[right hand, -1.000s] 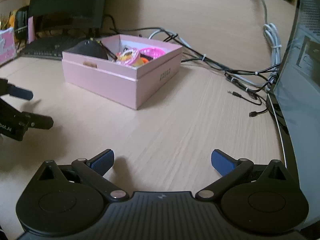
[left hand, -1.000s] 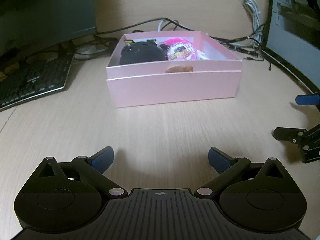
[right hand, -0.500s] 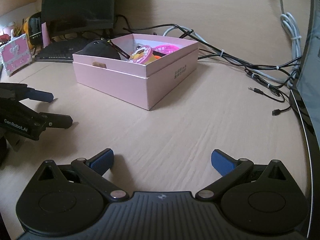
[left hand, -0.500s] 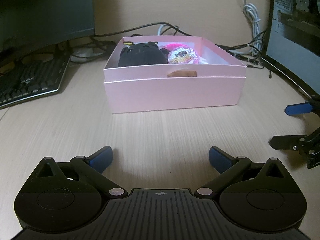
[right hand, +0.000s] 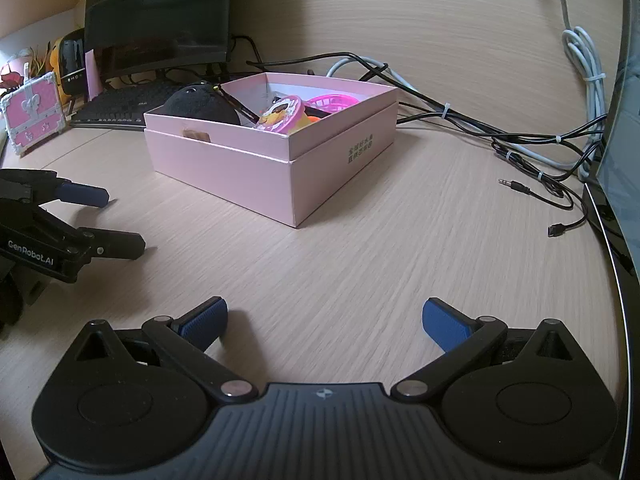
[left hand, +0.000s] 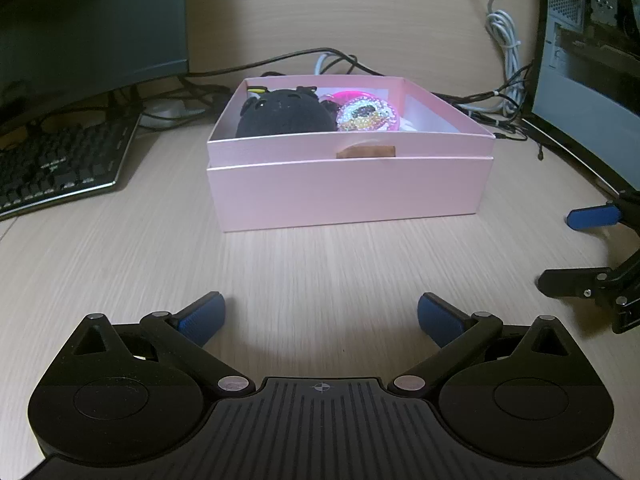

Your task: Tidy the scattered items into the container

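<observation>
while both tools gape, the pink box [left hand: 348, 192] holds a black plush [left hand: 284, 116].

The worktop [left hand: 320, 264] is pale wood-grain laminate, and a pink box [left hand: 348, 194] sits on it near the middle. On the left side a black keyboard [left hand: 60, 160] lies in front of a dark monitor [left hand: 92, 20], with a small pink chest [right hand: 34, 114] standing further left. Behind and to the right of the box, black and white cables [right hand: 480, 128] trail across the surface, ending in a loose audio plug [right hand: 514, 185] and a small connector [right hand: 556, 231].
</observation>
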Motion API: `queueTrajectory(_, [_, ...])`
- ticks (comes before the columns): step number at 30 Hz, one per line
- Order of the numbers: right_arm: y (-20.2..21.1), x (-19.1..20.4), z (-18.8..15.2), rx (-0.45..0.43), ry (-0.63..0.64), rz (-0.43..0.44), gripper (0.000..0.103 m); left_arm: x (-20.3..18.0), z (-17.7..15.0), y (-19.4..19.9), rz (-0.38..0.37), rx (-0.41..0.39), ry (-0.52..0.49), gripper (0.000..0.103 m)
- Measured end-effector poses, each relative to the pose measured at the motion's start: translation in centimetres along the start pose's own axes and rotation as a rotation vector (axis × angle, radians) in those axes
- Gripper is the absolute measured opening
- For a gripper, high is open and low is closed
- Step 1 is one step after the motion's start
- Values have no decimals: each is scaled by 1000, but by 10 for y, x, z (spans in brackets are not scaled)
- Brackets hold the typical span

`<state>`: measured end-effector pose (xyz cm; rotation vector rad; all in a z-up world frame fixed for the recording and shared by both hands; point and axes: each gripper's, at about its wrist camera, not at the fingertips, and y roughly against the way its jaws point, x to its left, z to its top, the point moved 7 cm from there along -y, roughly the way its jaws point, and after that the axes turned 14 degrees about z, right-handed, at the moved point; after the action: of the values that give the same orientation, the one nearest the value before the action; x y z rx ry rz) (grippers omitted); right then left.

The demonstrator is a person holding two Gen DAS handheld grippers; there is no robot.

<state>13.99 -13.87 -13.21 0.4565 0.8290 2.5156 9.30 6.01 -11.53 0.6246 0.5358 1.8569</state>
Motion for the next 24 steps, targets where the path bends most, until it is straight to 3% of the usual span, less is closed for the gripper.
queueTrajectory(24, [0,0,0,0,1,0,103,0,0,1,-2,-3,2,103])
